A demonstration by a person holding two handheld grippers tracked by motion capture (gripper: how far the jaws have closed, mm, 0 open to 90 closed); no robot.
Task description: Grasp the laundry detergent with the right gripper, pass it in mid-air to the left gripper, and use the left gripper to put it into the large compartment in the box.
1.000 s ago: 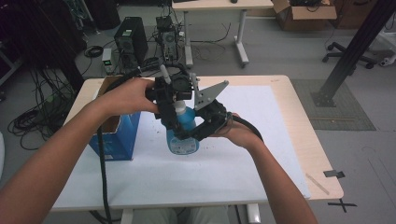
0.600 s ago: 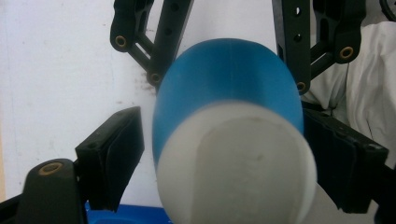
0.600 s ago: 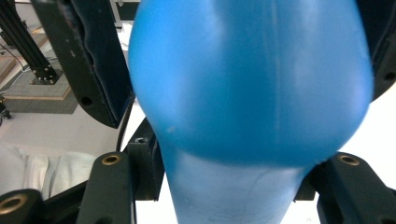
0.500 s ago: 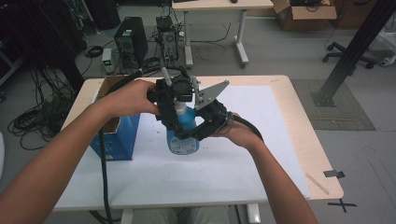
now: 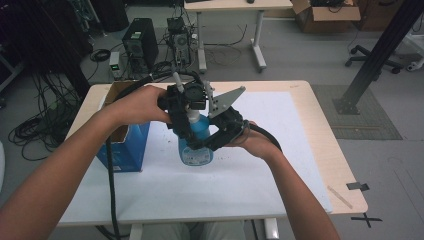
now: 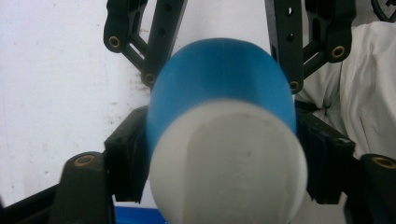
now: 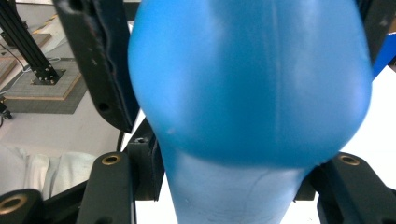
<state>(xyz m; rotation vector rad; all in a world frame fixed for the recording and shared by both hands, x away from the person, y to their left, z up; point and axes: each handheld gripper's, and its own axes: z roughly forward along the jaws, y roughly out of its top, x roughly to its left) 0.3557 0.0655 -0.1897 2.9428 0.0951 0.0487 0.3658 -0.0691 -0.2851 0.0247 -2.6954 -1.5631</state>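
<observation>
A blue plastic bottle (image 5: 196,146) with a white cap stands upright over the white mat, between both grippers. My left gripper (image 5: 188,109) comes down from above, shut on the bottle's top. In the left gripper view the white cap (image 6: 228,161) sits pinched between the two black pads (image 6: 125,161), with the blue body (image 6: 219,70) beyond it. My right gripper (image 5: 216,137) reaches in from the right, shut on the bottle's lower body. In the right gripper view the blue bottle (image 7: 247,79) bulges close to the lens, and the jaws press its narrower part (image 7: 233,186).
An open blue cardboard box (image 5: 122,147) stands at the table's left, just beside the left hand. The white mat (image 5: 285,165) covers most of the wooden table (image 5: 332,150). Computer cases and cables lie on the floor beyond the far edge.
</observation>
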